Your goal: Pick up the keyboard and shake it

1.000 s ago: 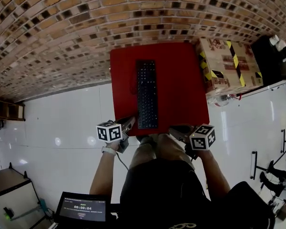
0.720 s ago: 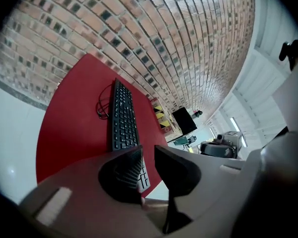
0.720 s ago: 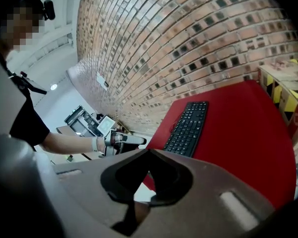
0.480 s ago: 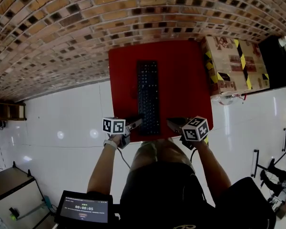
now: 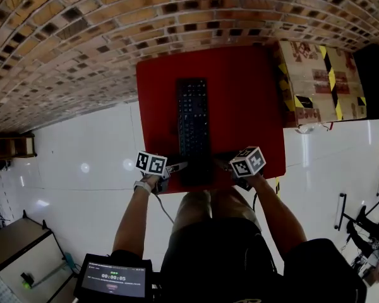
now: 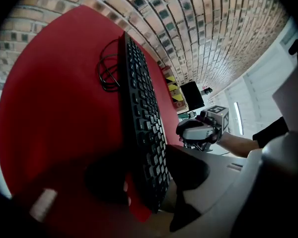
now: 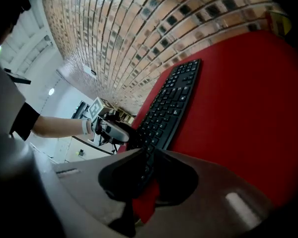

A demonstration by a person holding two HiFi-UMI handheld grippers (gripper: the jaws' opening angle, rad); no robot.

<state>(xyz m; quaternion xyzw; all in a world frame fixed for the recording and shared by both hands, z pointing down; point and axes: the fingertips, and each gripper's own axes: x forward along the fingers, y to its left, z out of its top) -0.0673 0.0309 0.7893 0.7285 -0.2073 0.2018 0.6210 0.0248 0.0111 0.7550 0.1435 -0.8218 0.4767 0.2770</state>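
Black rectangular plastic keyboard: flat on red tabletop, lengthwise twelve to six. Left tool, seven o'clock corner: jaws opening wide, keyboard edge between. Right tool, five o'clock corner: jaws opening, keyboard edge between, released.

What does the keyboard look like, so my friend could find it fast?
Look for the brick wall, then the red table in front of it. The keyboard lies lengthwise on that table. It is long, black and covered in keys, unlike the brown cardboard box with yellow-and-black stripes beside the table.

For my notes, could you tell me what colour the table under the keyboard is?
Red table; clearest in the head view.
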